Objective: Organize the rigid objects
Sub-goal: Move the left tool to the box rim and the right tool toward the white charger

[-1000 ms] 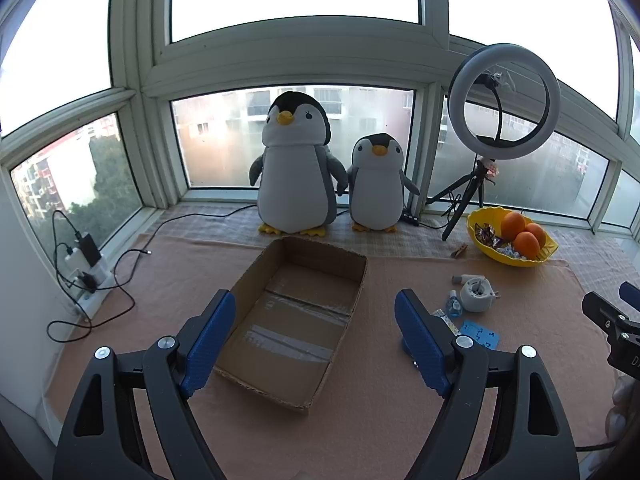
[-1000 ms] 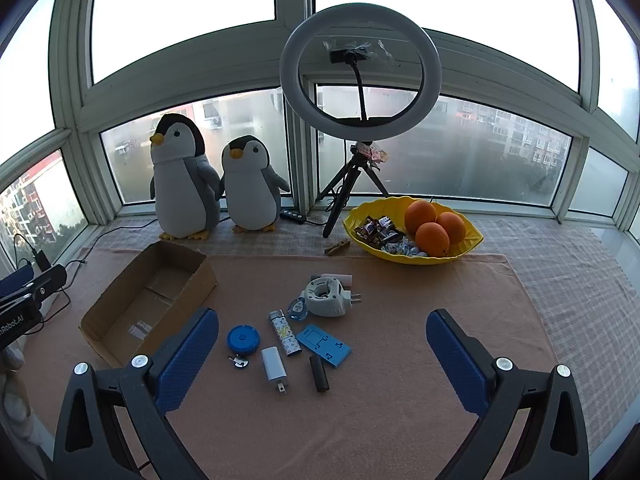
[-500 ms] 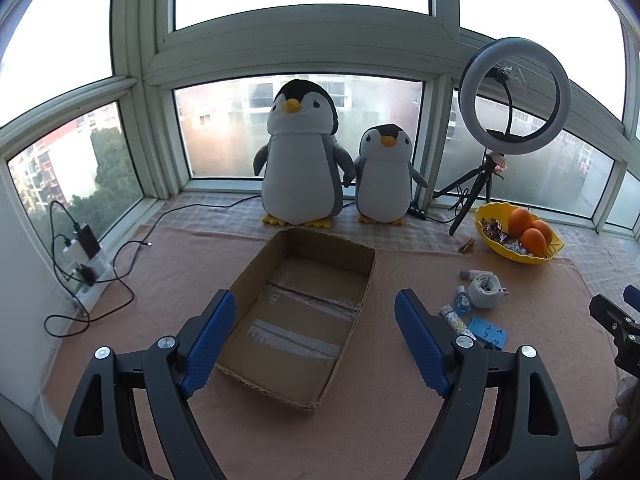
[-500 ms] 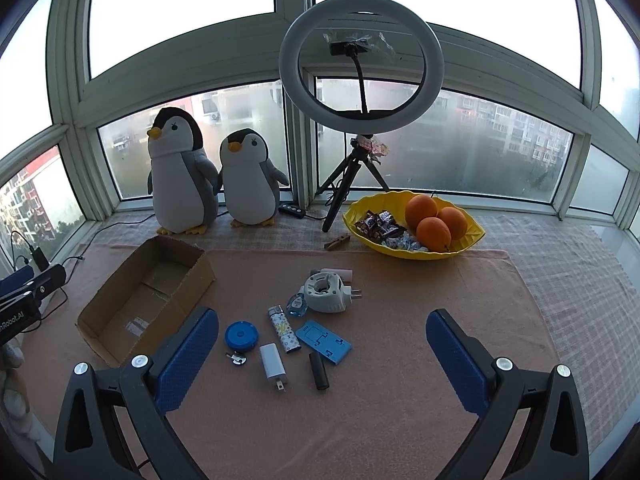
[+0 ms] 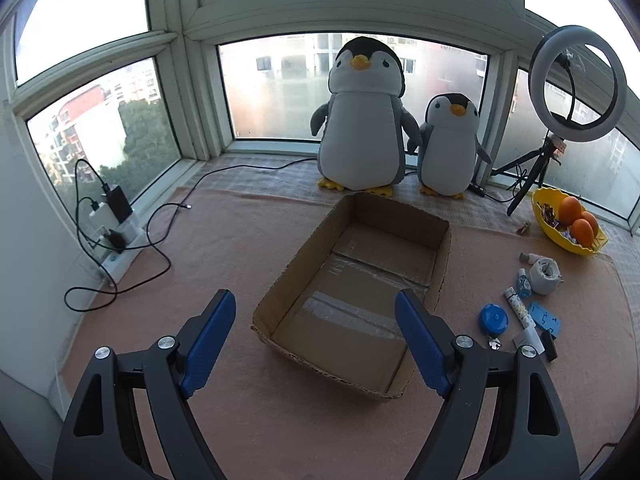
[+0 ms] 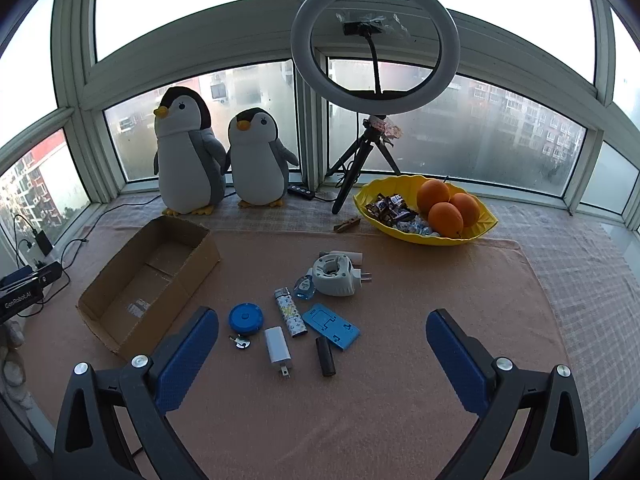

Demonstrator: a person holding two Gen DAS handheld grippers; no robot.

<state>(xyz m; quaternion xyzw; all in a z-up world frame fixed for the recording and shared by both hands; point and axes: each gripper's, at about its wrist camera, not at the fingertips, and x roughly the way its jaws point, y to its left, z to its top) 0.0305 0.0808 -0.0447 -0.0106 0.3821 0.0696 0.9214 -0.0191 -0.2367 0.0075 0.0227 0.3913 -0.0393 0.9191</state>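
Two tools hang idle over the bench, both spread wide and gripping nothing. Starting at my left, the left tool [image 5: 316, 340] hovers above the near end of the box [image 5: 360, 292], which sits open and bare, I judge as the bin for sorting. Just right of the box lie the small rigid items, near one another for easy picking: tape measure [image 6: 246, 317], charger [image 6: 277, 345], lighter [image 6: 290, 312], blue stand [image 6: 331, 326], black stick [image 6: 325, 357], white plug [image 6: 334, 276]. My right tool [image 6: 322, 352] hangs above them, ready for a first pick.
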